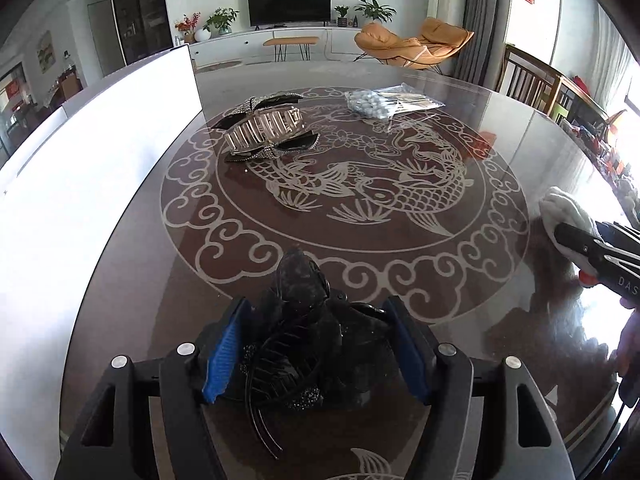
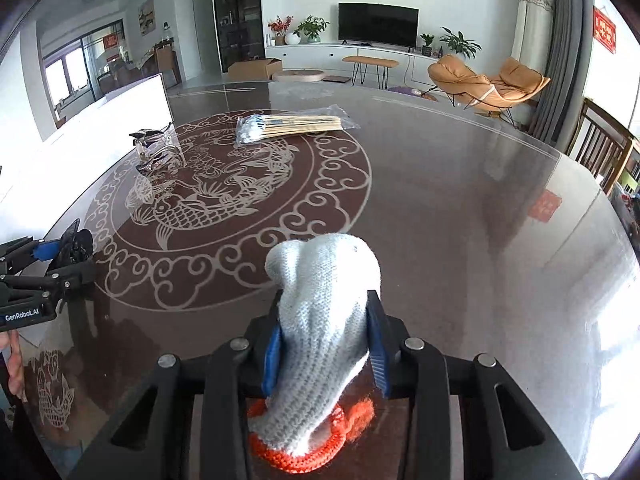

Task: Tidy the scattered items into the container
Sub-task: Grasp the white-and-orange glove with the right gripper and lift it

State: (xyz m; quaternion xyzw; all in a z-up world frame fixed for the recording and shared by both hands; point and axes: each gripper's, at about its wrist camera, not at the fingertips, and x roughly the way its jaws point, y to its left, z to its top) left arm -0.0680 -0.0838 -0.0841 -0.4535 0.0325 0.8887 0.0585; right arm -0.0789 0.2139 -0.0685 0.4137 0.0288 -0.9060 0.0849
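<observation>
Showing two wrist views over a round glass-topped counter [image 1: 500, 128] with a carp-and-cloud medallion under the glass. At the near edge, the left hand-held gripper [image 1: 316, 350] straddles a black hair clip [image 1: 296, 320] that rests on the counter; the blue pads [image 1: 224, 354] stand on either side of the clip's dark fabric, and whether they press on it cannot be told. In the right wrist view the same gripper [image 2: 60, 258] enters from the left edge of the frame with the black clip between its fingers. Also at the near edge, toward the right side of the counter, the right hand-held gripper [image 2: 326, 346] holds a white knit glove [image 2: 324, 300] with an orange cuff; the pads [image 2: 378, 356] pinch the glove at mid-length, its fingertip end standing up beyond the jaws and its cuff lying close to the camera. Beyond the medallion's centre, toward the left edge, a clear-toothed claw clip [image 1: 262, 128] with black, rhinestone-trimmed bows sits on the glass, well apart from both grippers. Just beside it, along the left edge of the counter, stands the white container [image 1: 120, 140], its tall wall brightly lit. Toward the far edge, a clear bag of cotton swabs [image 1: 390, 100] lies flat, its white tips pointing left. Behind the counter are a television [image 1: 289, 4], potted plants and an orange lounge chair [image 1: 412, 44].
</observation>
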